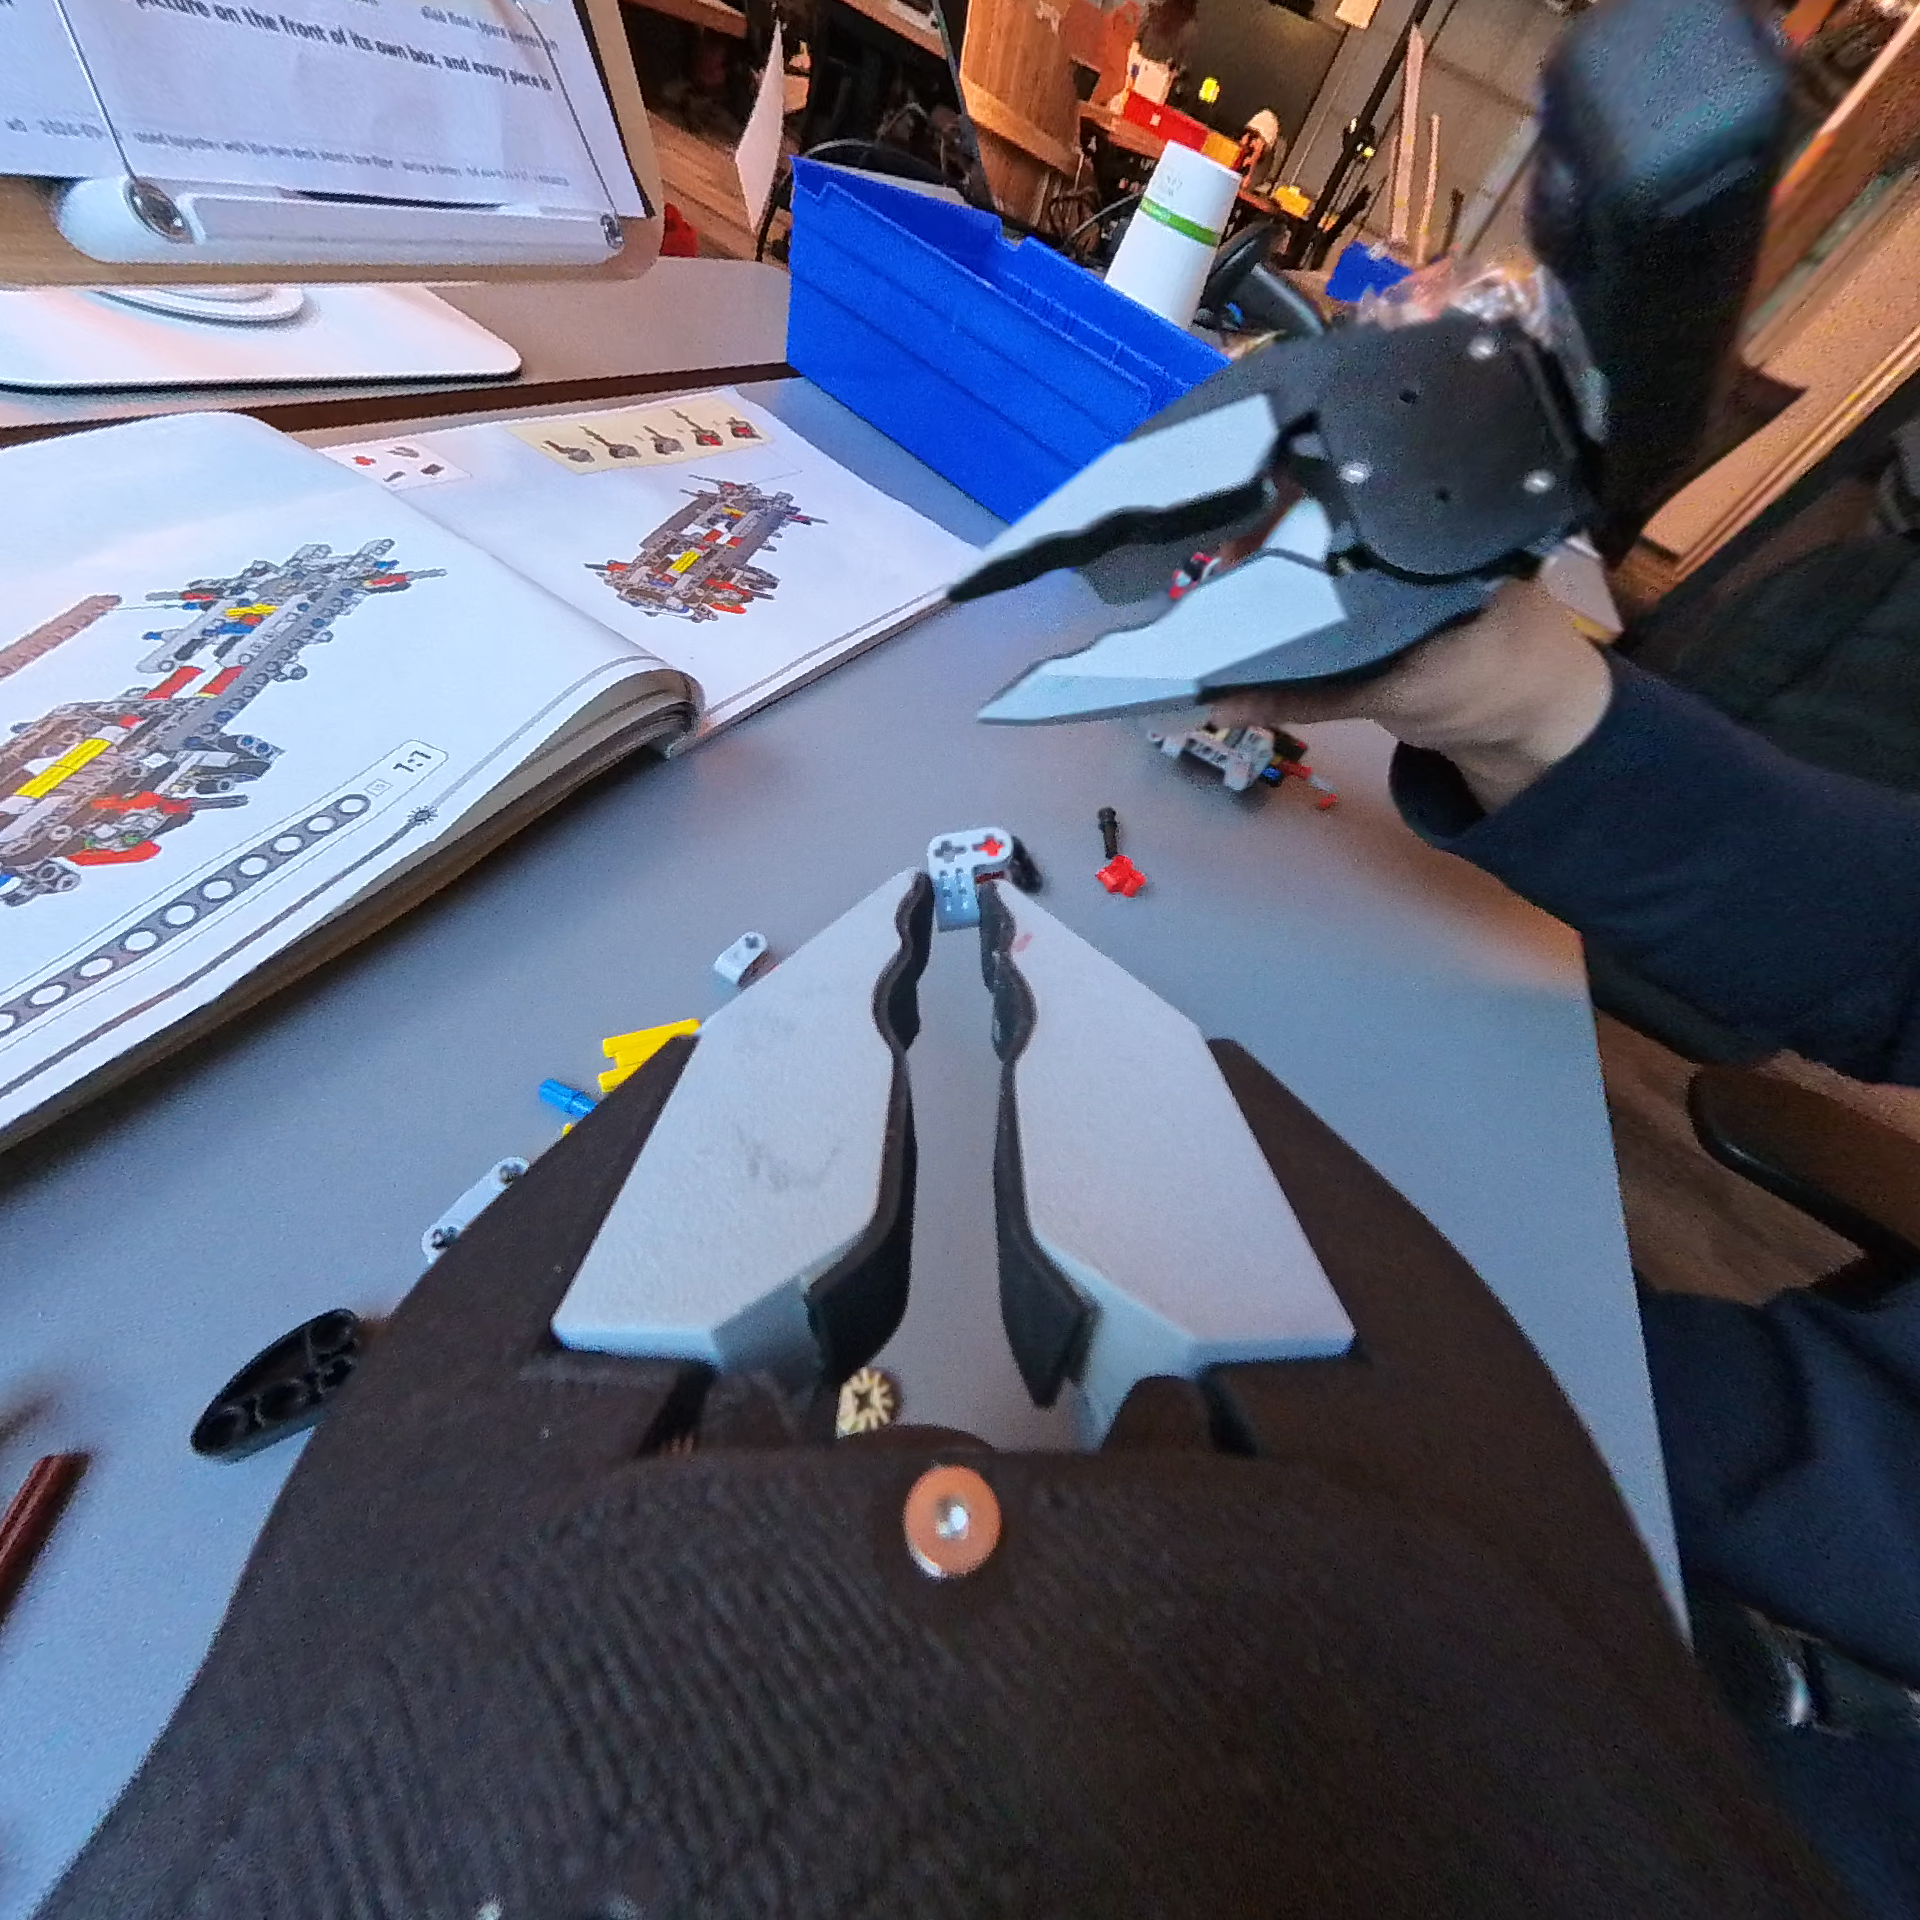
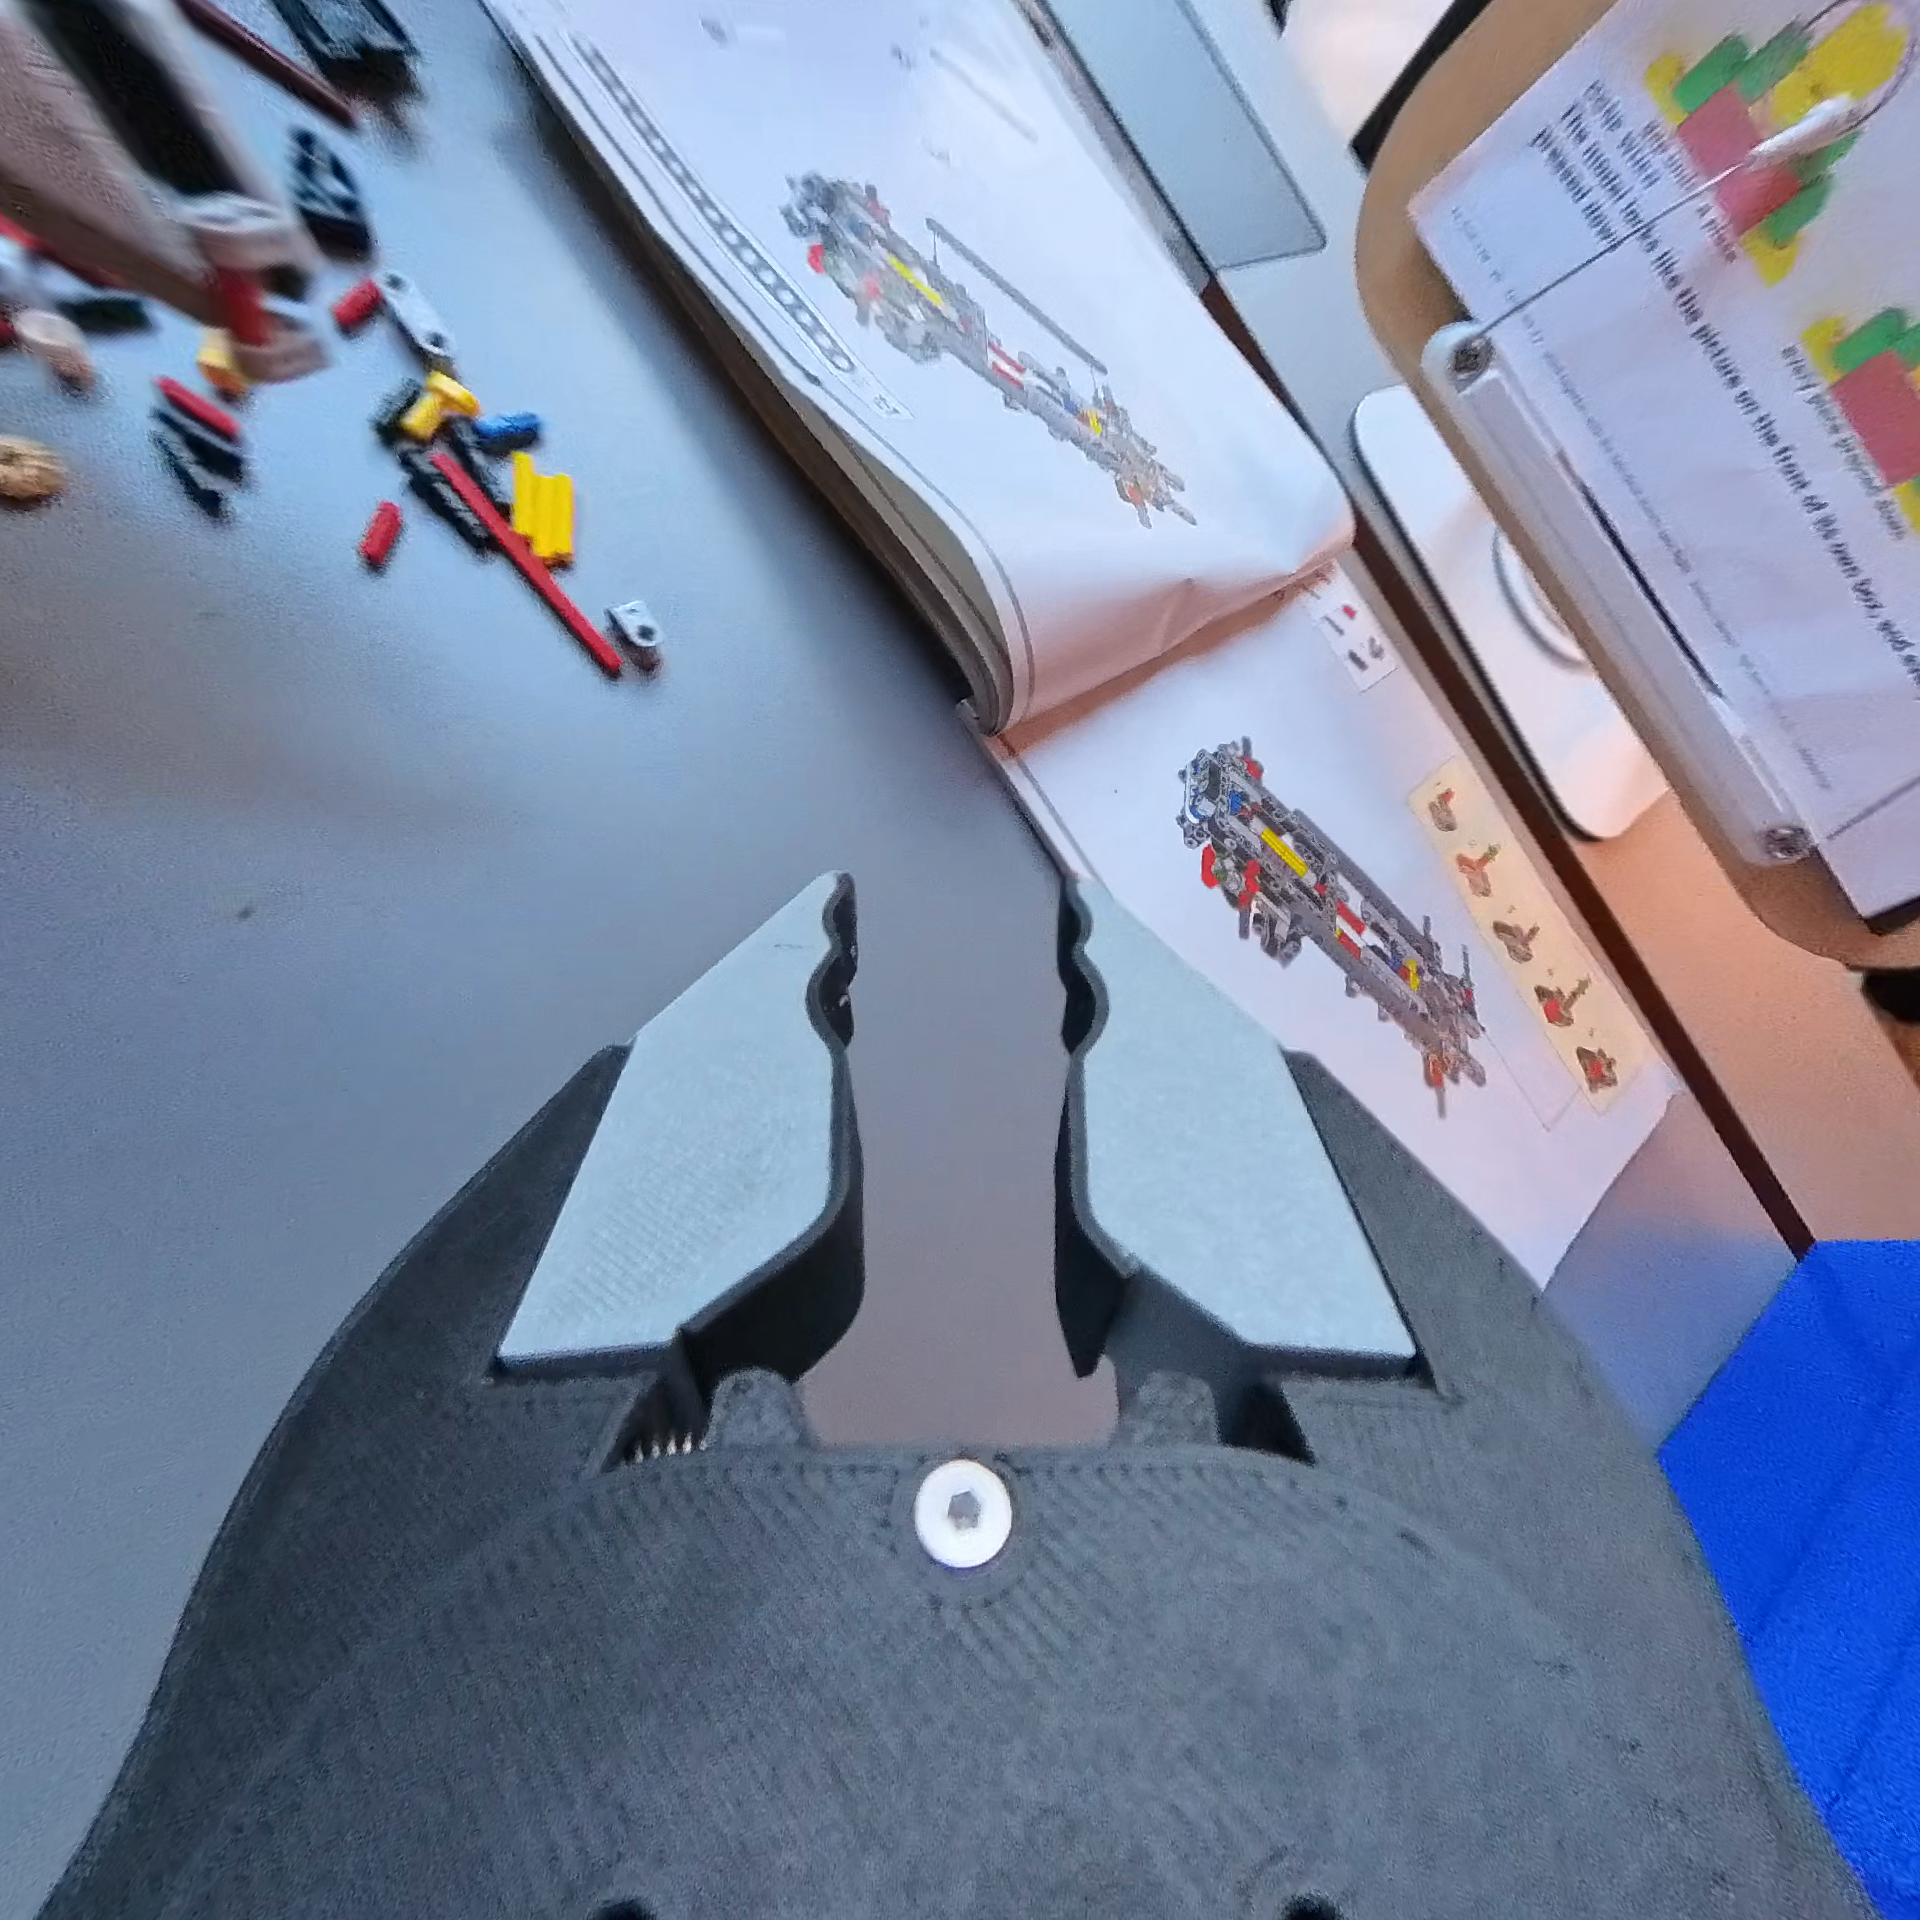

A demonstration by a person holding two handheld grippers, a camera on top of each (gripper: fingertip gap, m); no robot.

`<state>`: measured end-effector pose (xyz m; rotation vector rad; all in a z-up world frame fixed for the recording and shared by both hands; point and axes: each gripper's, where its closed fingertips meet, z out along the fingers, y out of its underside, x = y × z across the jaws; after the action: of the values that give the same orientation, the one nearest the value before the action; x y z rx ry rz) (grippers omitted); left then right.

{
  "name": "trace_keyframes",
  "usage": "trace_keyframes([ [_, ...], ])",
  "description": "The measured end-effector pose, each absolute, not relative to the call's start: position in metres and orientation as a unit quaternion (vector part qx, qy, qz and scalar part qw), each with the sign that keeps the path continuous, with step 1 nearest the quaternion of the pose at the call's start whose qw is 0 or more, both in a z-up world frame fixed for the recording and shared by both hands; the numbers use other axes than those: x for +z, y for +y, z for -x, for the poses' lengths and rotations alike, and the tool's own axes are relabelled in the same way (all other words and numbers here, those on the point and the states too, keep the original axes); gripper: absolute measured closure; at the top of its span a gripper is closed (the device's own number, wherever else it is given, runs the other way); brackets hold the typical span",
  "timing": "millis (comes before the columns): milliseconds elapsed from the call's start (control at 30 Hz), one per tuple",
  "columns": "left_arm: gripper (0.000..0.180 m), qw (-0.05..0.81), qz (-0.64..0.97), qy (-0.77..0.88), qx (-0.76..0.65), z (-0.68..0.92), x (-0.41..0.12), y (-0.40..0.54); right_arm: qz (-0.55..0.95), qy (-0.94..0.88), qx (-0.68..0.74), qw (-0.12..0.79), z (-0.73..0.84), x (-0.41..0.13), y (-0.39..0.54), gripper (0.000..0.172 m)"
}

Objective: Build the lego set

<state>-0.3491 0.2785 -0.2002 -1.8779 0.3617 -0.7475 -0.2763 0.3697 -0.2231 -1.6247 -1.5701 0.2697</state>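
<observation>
grey tabletop (image 1: 1299, 1039) beside an open instruction book (image 1: 312, 644): the left gripper (image 1: 957, 902) pinches a small light-grey toy beam (image 1: 961, 868) by its lower end only, so it could twist or slip free. the right gripper (image 2: 956, 914) hangs tilted above bare table, jaws well apart and empty, loose bricks (image 2: 468, 468) well apart

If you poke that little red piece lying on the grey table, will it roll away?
Probably not far: the little red piece looks knobbly rather than round. It seems tiny and light, so it would likely skid on the smooth grey table. It looks like stiff plastic.
</observation>
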Motion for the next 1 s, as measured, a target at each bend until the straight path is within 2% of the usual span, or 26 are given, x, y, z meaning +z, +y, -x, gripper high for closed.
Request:
trace_keyframes([
  [133, 0.174, 0.526, 0.78, 0.154, -0.302, 0.354, -0.199, 0.279, 0.656, -0.639, 0.092, 0.391, 0.296, -0.23, 0.374, 0.136],
  [233, 0.174, 0.535, 0.766, 0.161, -0.317, 0.35, -0.19, 0.276, 0.596, -0.659, 0.222, 0.402, 0.317, -0.211, 0.319, 0.161],
  [267, 0.174, 0.536, 0.763, 0.166, -0.322, 0.348, -0.188, 0.274, 0.577, -0.658, 0.261, 0.408, 0.32, -0.204, 0.301, 0.163],
  [367, 0.174, 0.533, 0.749, 0.179, -0.35, 0.335, -0.183, 0.268, 0.546, -0.641, 0.345, 0.414, 0.322, -0.19, 0.264, 0.164],
  [500, 0.174, 0.509, 0.722, 0.163, -0.439, 0.32, -0.177, 0.261, 0.545, -0.583, 0.401, 0.449, 0.32, -0.166, 0.259, 0.165],
  [600, 0.174, 0.502, 0.7, 0.138, -0.489, 0.315, -0.172, 0.26, 0.551, -0.563, 0.429, 0.442, 0.32, -0.161, 0.259, 0.17],
  [933, 0.174, 0.521, 0.712, 0.145, -0.447, 0.314, -0.179, 0.265, 0.552, -0.563, 0.435, 0.435, 0.323, -0.172, 0.259, 0.172],
  [1000, 0.174, 0.519, 0.712, 0.145, -0.449, 0.312, -0.18, 0.265, 0.553, -0.567, 0.441, 0.422, 0.321, -0.174, 0.258, 0.167],
])
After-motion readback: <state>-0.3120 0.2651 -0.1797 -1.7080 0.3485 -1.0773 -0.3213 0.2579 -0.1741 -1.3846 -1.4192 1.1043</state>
